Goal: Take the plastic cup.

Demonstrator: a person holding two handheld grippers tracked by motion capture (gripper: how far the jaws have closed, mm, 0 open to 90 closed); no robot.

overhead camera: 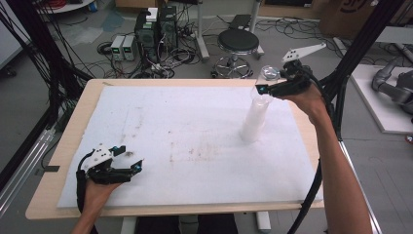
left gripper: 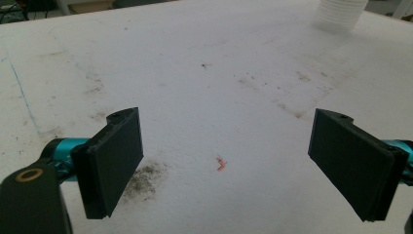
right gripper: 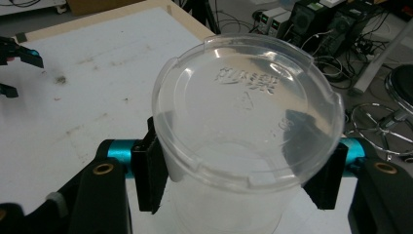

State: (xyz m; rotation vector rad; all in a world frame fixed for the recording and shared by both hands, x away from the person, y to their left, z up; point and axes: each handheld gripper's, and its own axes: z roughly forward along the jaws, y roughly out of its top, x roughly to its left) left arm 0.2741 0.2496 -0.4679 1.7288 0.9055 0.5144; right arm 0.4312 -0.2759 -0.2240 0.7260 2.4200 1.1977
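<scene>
Cup stack [overhead camera: 255,118] stands upright — right tongs [right gripper: 242,168] clamp its top.

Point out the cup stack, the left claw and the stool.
cup stack [overhead camera: 255,119], high view, middle of its side
left claw [overhead camera: 130,159], high view, between its open tips
stool [overhead camera: 238,41], high view, black seat

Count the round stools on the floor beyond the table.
1: a black-seated stool with a chrome ring base stands past the table's far edge, near its middle. Others could be hidden outside the frame.
</scene>
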